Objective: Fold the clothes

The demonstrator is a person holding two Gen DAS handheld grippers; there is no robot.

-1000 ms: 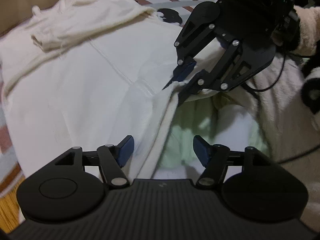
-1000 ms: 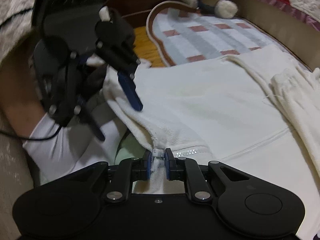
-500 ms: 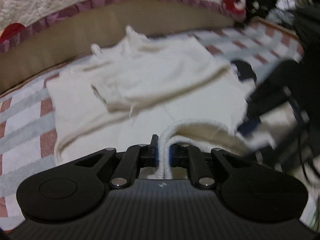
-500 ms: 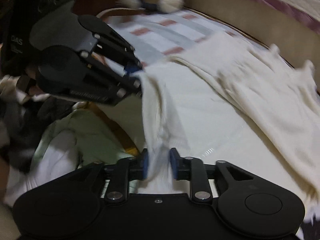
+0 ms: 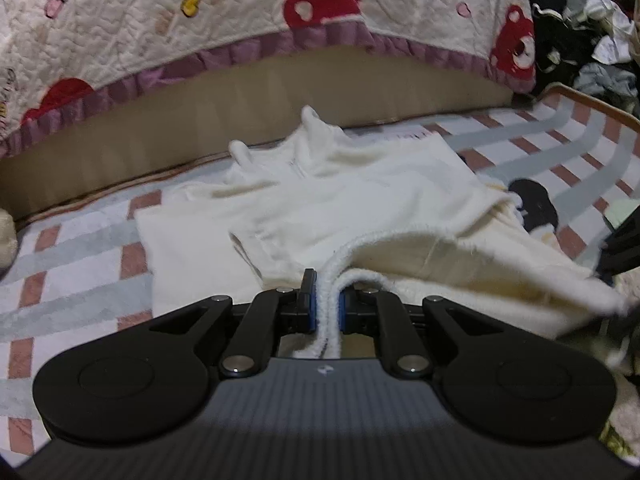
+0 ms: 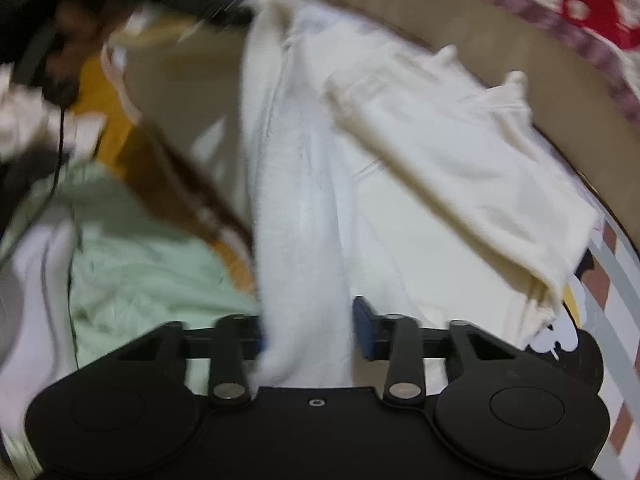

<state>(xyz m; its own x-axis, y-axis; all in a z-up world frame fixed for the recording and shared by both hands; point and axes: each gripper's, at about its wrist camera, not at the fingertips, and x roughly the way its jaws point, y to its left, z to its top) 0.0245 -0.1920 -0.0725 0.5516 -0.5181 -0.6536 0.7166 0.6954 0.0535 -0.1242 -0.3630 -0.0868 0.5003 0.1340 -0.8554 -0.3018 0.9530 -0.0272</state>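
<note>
Left gripper (image 5: 327, 307) clamps the garment's (image 5: 360, 200) rolled hem at 6 o'clock. Right gripper (image 6: 308, 334) is closing around a hanging fold. Garment lies mid-mat (image 5: 80, 256); bare mat toward 9 o'clock.

Left tool (image 5: 327, 312) clamping cream garment (image 5: 360, 200) hem

Your cream-white fleecy garment (image 5: 360, 200) lies spread on the checked mat, its far part bunched into rumpled folds. You have its thick near hem lifted off the mat, and a long strip of it (image 6: 304, 240) hangs taut.
</note>
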